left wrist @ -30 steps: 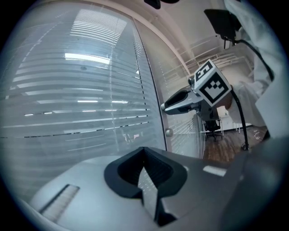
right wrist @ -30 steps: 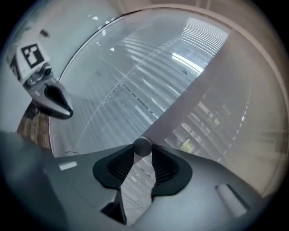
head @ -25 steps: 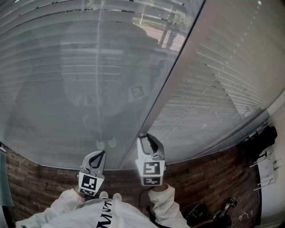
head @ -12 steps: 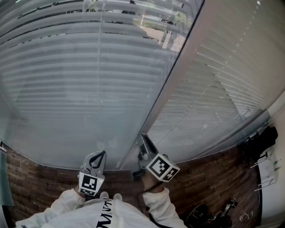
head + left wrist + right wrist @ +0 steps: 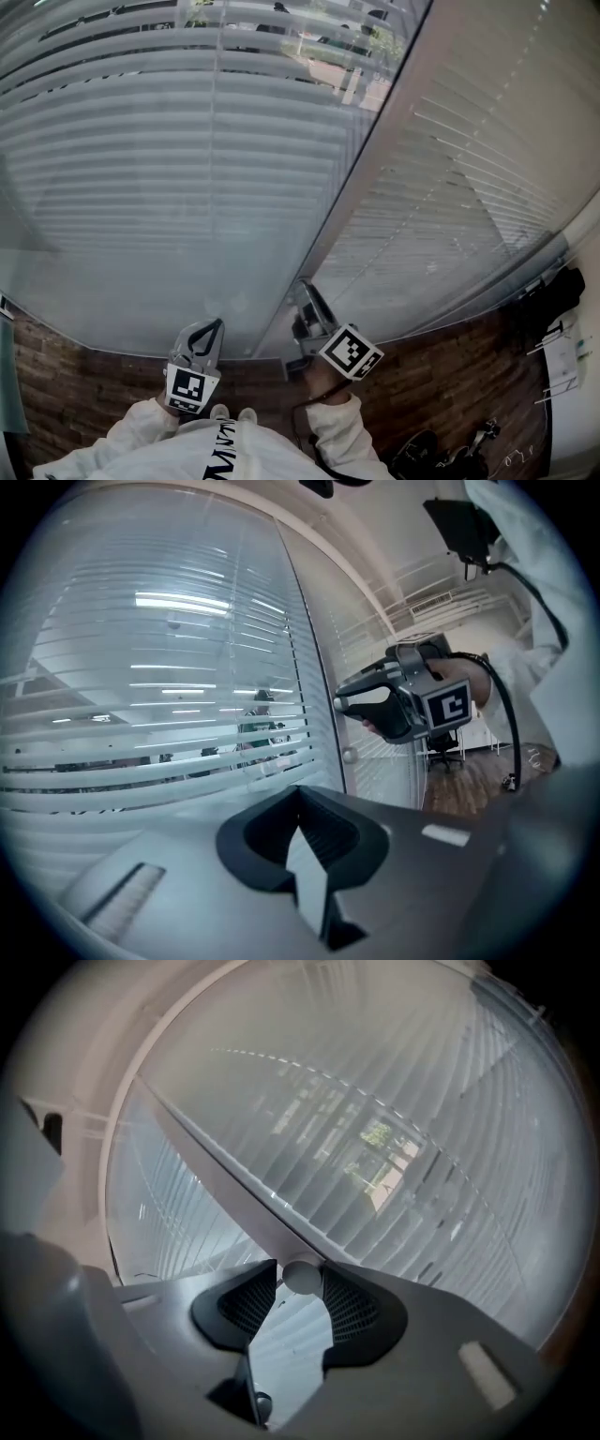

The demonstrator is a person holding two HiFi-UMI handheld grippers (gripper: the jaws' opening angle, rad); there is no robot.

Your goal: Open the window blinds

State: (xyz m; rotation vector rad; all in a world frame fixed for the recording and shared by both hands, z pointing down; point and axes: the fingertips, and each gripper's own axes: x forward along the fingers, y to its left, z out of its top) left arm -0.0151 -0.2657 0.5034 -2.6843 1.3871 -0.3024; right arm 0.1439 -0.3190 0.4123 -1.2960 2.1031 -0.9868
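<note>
Right gripper view: the small round white knob (image 5: 302, 1276) sits at the lower end of the grey window post (image 5: 220, 1171). It is pinched at the tips of the right gripper (image 5: 306, 298), whose jaws have just eased slightly wider, with both pads touching it. It looks hard, smooth and light to turn; hold its round sides. The thin white slatted blinds (image 5: 169, 169) lie behind glass, out of reach. Head view hides the knob but shows both panes' slats and the left gripper (image 5: 208, 330), its jaws pressed together, empty.
</note>
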